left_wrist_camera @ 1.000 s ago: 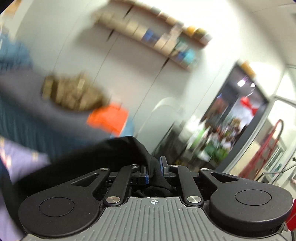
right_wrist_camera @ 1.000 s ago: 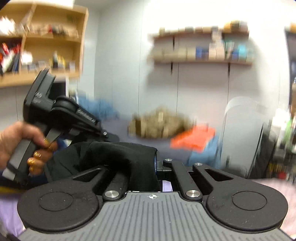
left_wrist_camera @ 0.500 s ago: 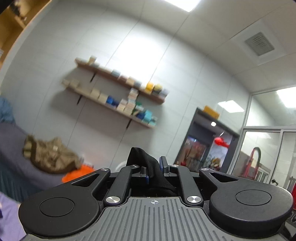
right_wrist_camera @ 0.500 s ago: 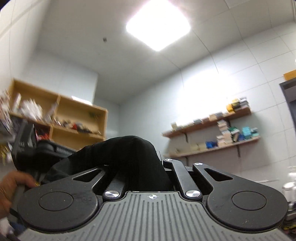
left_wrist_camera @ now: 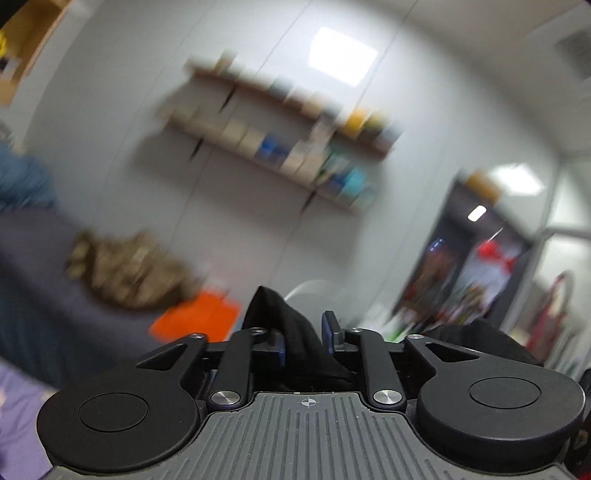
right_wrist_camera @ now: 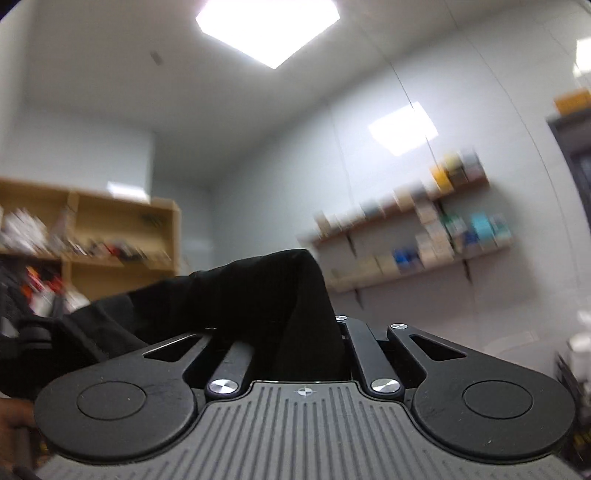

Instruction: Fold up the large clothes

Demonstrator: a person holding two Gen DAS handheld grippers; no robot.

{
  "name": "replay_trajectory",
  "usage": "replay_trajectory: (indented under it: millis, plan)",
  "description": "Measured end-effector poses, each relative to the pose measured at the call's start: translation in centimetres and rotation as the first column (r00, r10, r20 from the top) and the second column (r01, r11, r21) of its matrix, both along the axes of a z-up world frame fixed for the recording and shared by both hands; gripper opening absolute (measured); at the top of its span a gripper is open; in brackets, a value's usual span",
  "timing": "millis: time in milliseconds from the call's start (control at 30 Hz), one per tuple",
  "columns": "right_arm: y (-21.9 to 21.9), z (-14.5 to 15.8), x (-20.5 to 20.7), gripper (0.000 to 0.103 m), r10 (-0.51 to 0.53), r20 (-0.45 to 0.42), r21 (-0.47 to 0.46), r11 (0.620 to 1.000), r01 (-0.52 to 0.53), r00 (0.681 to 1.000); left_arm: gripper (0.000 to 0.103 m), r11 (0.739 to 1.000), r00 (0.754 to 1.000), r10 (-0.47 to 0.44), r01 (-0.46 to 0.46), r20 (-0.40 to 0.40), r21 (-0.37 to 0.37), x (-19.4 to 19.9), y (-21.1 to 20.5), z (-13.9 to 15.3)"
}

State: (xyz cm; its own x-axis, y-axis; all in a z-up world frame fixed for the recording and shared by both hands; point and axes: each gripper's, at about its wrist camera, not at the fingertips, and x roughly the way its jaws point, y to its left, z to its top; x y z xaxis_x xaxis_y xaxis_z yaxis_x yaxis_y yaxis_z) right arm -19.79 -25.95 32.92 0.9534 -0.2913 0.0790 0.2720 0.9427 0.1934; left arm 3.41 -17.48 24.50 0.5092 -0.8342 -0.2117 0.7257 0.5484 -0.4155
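Observation:
A black garment is held up in the air by both grippers. In the left wrist view my left gripper [left_wrist_camera: 303,338] is shut on a pinched fold of the black garment [left_wrist_camera: 291,328], which pokes up between the blue pads. In the right wrist view my right gripper [right_wrist_camera: 295,332] is shut on the black garment [right_wrist_camera: 258,295]; the cloth drapes over the left finger and trails off to the left. Both cameras point upward at the walls and ceiling. The rest of the garment is hidden below the grippers.
A dark sofa [left_wrist_camera: 44,277] at the left carries a camouflage garment [left_wrist_camera: 125,273] and an orange garment [left_wrist_camera: 195,321]. Wall shelves with boxes [left_wrist_camera: 288,147] hang above. A wooden shelving unit [right_wrist_camera: 110,236] stands at the left in the right wrist view. A ceiling light [right_wrist_camera: 269,26] is overhead.
Both grippers lifted and tilted up with the garment, then the left one tipped back down, so the sofa is back in view. The right view swung left. Both grips are unchanged.

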Motion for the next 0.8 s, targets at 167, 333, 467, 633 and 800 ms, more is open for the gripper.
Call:
replay_trajectory:
  millis: [167, 333, 467, 633, 800]
  plan:
    - [-8.8, -16.0, 11.6, 0.082, -0.24, -0.444, 0.156, 0.928, 0.338, 0.863, 0.103, 0.949, 0.967, 0.033, 0.049, -0.252, 0.312, 7.0, -4.2, -14.6]
    - [-10.5, -28.7, 11.2, 0.079, -0.211, -0.586, 0.304, 0.838, 0.454, 0.782, 0.103, 0.864, 0.922, 0.107, 0.098, -0.372, 0.493, 7.8, 1.5, -25.9]
    - [-7.2, -33.5, 7.5, 0.081, -0.156, -0.667, 0.301, 0.838, 0.455, 0.728, 0.103, 0.829, 0.887, 0.154, 0.124, -0.436, 0.545, 7.1, 7.4, -29.7]
    - [-2.2, -35.1, 2.2, 0.081, -0.107, -0.735, 0.248, 0.877, 0.413, 0.669, 0.103, 0.798, 0.869, 0.137, 0.188, -0.476, 0.572, 3.4, 11.4, -30.0]
    - [3.4, -35.1, -1.2, 0.081, -0.021, -0.768, 0.191, 0.947, 0.26, 0.64, 0.103, 0.76, 0.877, 0.014, 0.303, -0.481, 0.574, -3.3, 11.4, -30.6]
